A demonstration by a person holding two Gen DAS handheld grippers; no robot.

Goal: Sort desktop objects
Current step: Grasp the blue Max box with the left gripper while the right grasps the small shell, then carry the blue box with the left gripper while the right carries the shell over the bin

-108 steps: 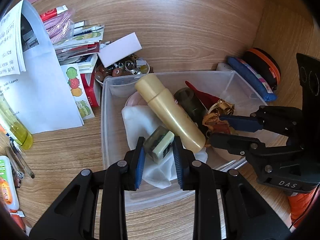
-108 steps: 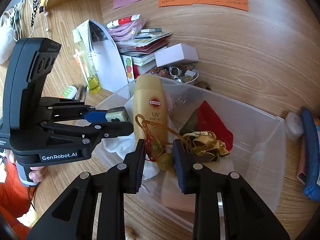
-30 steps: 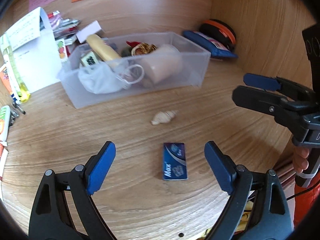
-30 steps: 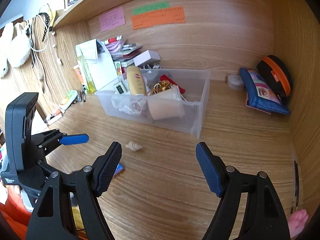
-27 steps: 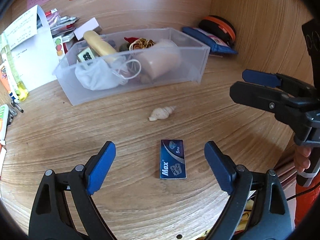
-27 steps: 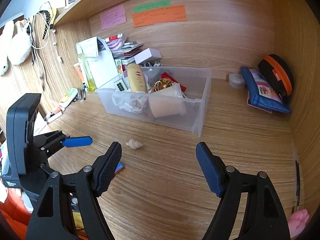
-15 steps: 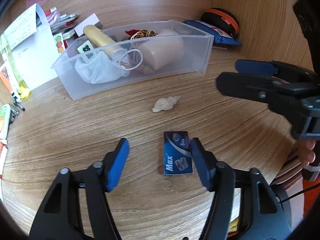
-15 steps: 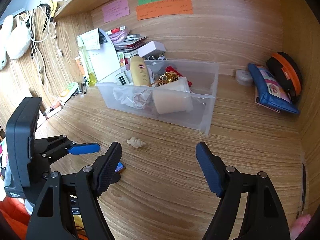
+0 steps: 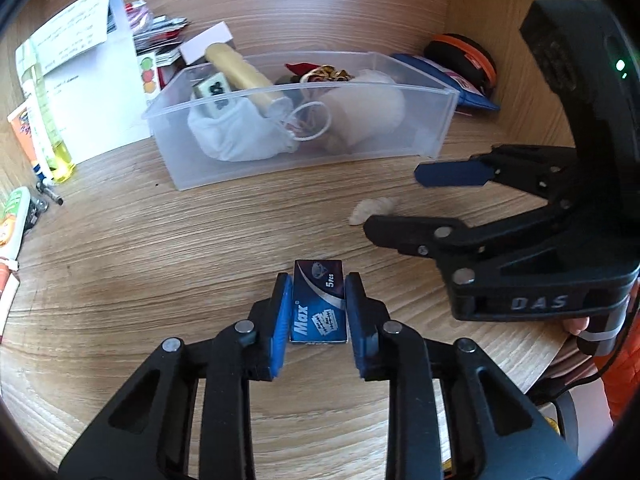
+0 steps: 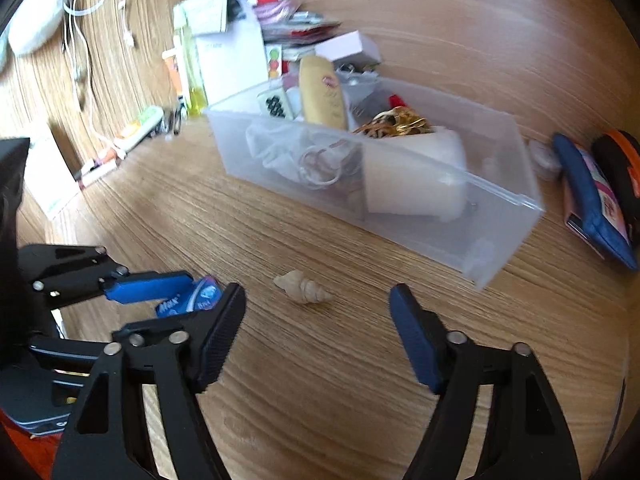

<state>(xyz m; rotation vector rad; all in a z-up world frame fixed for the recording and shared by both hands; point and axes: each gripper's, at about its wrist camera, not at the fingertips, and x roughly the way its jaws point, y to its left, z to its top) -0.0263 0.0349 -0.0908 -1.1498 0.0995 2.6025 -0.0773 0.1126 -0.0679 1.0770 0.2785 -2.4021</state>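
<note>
A small blue "Max" blade box [image 9: 319, 303] lies on the wooden desk between the pads of my left gripper [image 9: 319, 300], which has closed onto its two long sides. The box also shows in the right wrist view [image 10: 192, 297], partly hidden by the left finger. A pale seashell [image 10: 303, 287] lies on the desk just ahead of my right gripper [image 10: 318, 312], which is wide open and empty above the desk. The shell also shows in the left wrist view [image 9: 371, 209], half hidden behind my right gripper [image 9: 400, 200].
A clear plastic bin [image 9: 304, 160] holds a sunscreen tube, face mask, mahjong tile, gold ornament and a pale roll. Papers, a bottle and pens [image 9: 48, 120] crowd the left. A blue pouch [image 10: 596, 204] and an orange-black case [image 9: 464, 60] lie by the right wall.
My left gripper has moved down onto the blue box and closed from wide open onto its sides. My right gripper has come forward and lower, toward the shell, still open.
</note>
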